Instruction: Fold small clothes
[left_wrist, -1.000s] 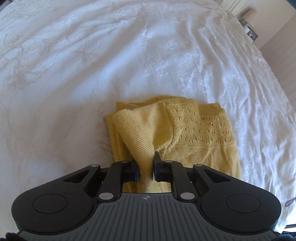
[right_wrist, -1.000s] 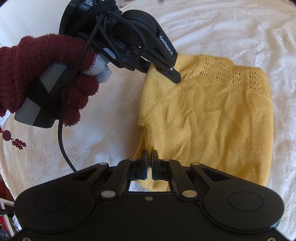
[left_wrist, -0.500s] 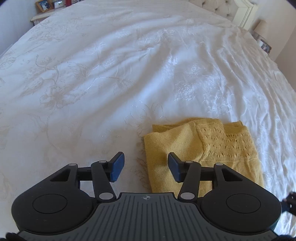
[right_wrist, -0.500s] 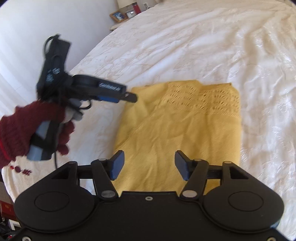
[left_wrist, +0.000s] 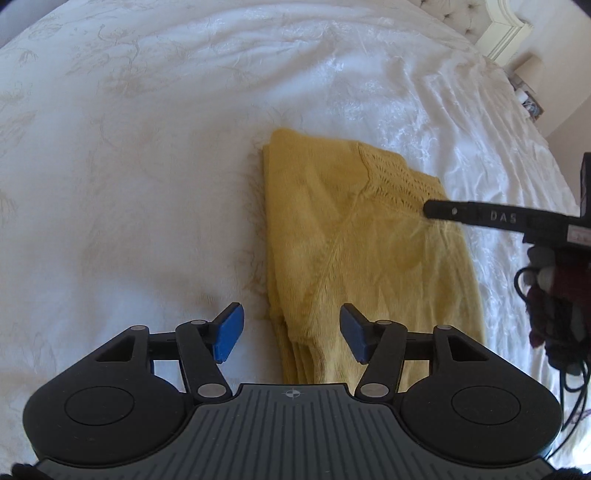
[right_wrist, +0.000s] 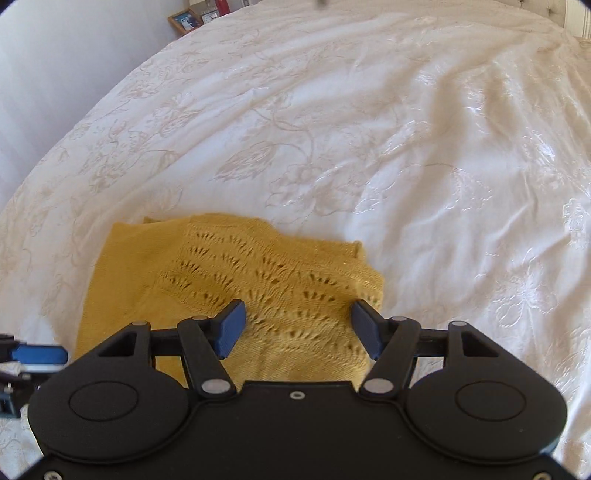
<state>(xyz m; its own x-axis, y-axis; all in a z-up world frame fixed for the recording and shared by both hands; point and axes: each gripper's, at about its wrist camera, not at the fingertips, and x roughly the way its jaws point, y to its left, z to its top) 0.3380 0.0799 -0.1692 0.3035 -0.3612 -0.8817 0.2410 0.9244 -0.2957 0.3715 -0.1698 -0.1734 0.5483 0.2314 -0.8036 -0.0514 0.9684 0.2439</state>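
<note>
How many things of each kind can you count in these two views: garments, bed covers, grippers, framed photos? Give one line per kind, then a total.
Garments: 1, the folded yellow knit sweater
Bed covers: 1, the white embroidered bedspread
Grippers: 2, the left gripper with jaws opening, and the right gripper, neither holding anything
Framed photos: 1, the photo frame
Total: 5

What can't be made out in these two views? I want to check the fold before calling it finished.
- Yellow knit garment, near edge: hidden behind the left gripper body in the left wrist view, and behind the right gripper body in the right wrist view.
- Framed photo, right wrist view: too small to read.
- Gloved hand, left wrist view: cut off by the right edge.
</note>
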